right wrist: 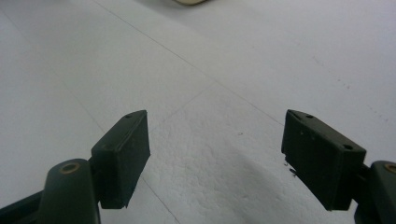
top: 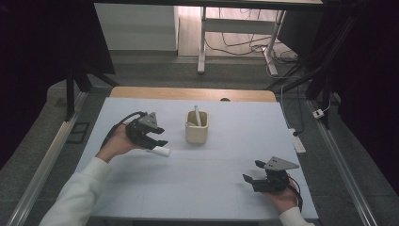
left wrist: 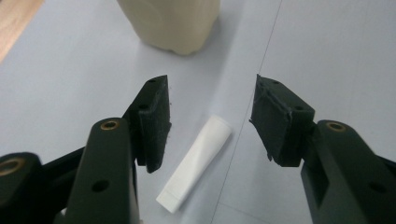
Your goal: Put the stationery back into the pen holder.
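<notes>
Toward the desk's (top: 141, 188) left edge your spread left gripper (left wrist: 210, 116) straddles the tube (left wrist: 196, 163), which may roll if clipped; right gripper (top: 256, 176) idles open.

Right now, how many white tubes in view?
2: one white tube lies on the table between the open left gripper jaws; another tube stands in the beige cup.

Smooth white plastic tube (left wrist: 196, 163) (matt) on grainy pale table cover (right wrist: 224, 154)
</notes>
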